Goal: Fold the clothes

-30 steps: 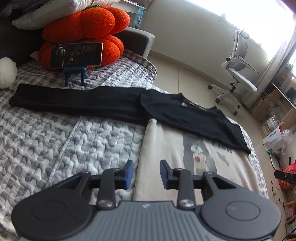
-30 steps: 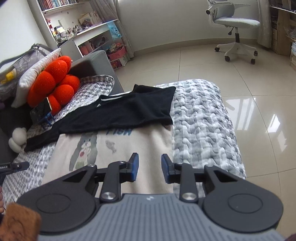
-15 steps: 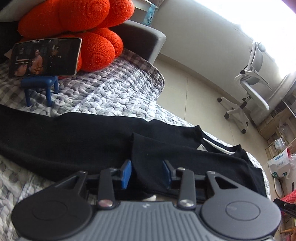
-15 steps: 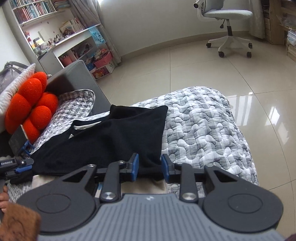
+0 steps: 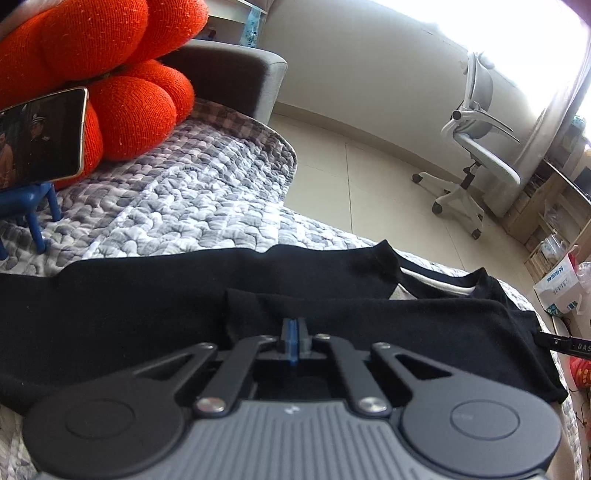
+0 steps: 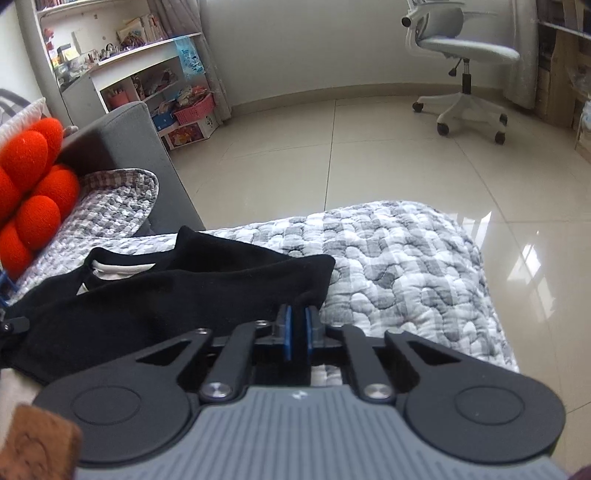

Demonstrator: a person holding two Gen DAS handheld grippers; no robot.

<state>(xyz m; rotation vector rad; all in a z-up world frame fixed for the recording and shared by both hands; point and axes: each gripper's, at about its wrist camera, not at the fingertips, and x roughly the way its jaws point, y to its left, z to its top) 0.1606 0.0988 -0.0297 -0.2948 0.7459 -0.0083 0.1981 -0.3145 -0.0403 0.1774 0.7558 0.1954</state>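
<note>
My left hand-held gripper (image 5: 293, 334) has just pressed its jaws together on the near edge of the black shirt (image 5: 147, 314) spread on the quilted bed (image 5: 192, 206); my right hand-held gripper (image 6: 297, 332) has just pinched the shirt's corner beside the bed's edge.

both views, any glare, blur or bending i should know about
Left wrist view: the window at top right is blown out white, and the office chair leans with fisheye bending. Right wrist view: window light glares off the floor tiles, the bookshelf is soft, and the brown thing at the bottom left corner is too blurred to identify.
</note>
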